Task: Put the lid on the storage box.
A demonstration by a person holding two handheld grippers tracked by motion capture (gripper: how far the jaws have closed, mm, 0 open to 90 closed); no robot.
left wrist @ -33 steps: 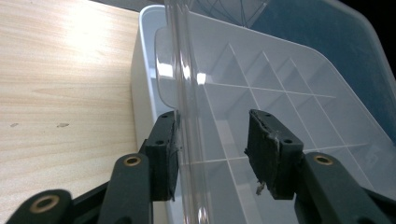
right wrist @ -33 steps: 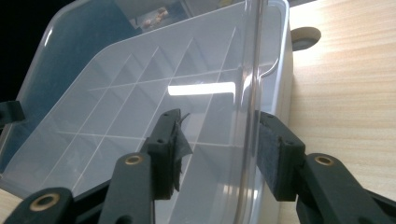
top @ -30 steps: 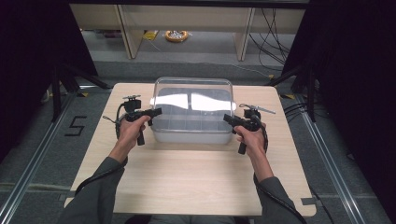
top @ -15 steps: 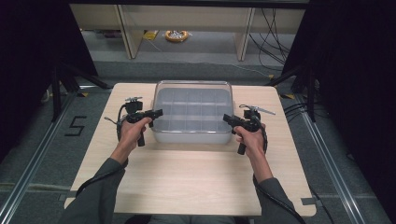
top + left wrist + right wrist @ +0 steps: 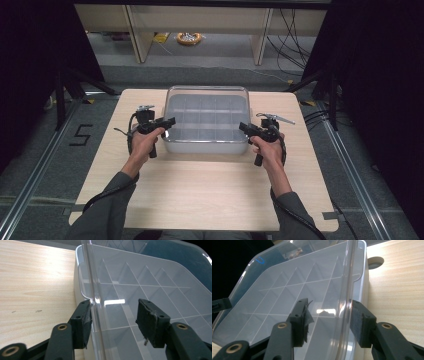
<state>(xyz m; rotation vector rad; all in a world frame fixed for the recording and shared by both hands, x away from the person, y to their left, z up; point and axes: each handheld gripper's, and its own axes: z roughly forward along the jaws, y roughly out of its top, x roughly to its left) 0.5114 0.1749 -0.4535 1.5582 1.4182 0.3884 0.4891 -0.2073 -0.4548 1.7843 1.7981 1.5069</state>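
Observation:
A clear plastic box [image 5: 207, 112] with several compartments sits at the table's far middle, its clear lid [image 5: 155, 277] lying flat on it. My left gripper [image 5: 170, 124] is at the box's left side. Its jaws have just been opening, and in the left gripper view [image 5: 113, 315] the lid's edge stands between them with one pad [image 5: 83, 322] near the rim and the other well apart. My right gripper [image 5: 244, 127] is at the box's right side, open. In the right gripper view [image 5: 328, 315] the lid's rim [image 5: 345, 302] runs between its pads with a gap on the inner side.
The box rests on a light wooden table [image 5: 200, 190] with bare wood in front of it. A round hole [image 5: 375, 262] in the tabletop lies just right of the box. Shelf legs, cables and a yellow object [image 5: 189, 37] lie on the floor beyond.
The lid, tilted up a second ago, has come down flat onto the box. Both hands stay at the box's sides.

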